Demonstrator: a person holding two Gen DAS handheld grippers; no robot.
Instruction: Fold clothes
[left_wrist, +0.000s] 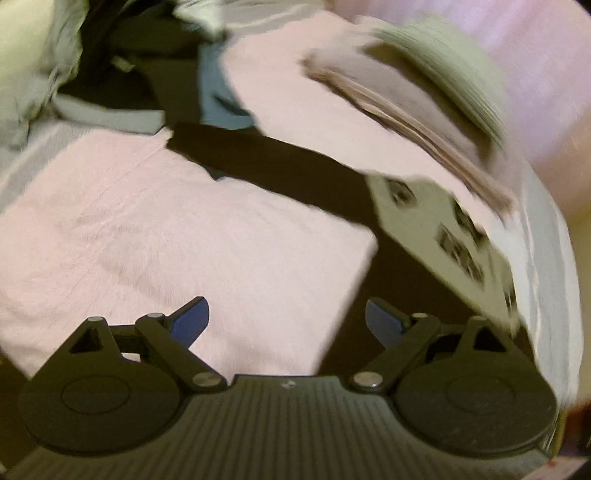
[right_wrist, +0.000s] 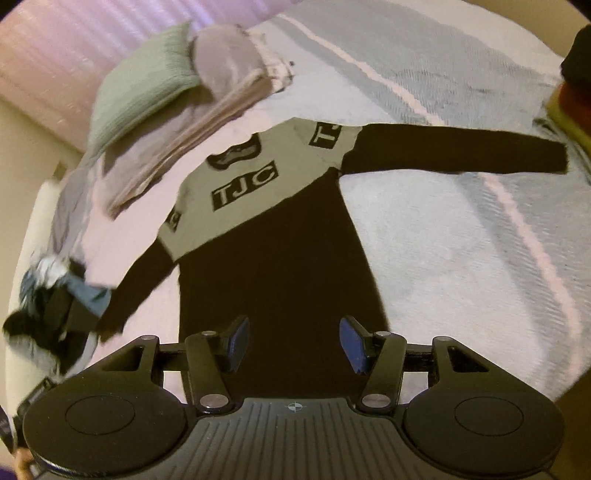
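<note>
Right wrist view: a bed (right_wrist: 461, 229) covered by a pale blanket with a pink stripe fills the frame. A black sweater (right_wrist: 280, 280) with a grey chest panel lettered "TJC" lies flat and spread on it, one sleeve stretched toward the right edge, the other angled toward the lower left. Beyond the collar sits a stack of folded clothes (right_wrist: 192, 122), with a green knitted piece (right_wrist: 136, 92) lying against its far side. A loose heap of garments (right_wrist: 48, 306) lies at the left edge, near the end of the lower-left sleeve. The right gripper (right_wrist: 293, 341) hangs above the sweater's hem, its blue-padded fingers spread with nothing between them.

Left wrist view, blurred: a pink folded cloth (left_wrist: 166, 236) occupies the middle, with the sweater (left_wrist: 288, 177) running diagonally beside it and the grey panel at the right. The stack (left_wrist: 406, 110) lies past it, and the heap (left_wrist: 110, 74) sits at the upper left. The left gripper (left_wrist: 286, 321) stands wide apart above the pink cloth's corner, gripping nothing.
</note>
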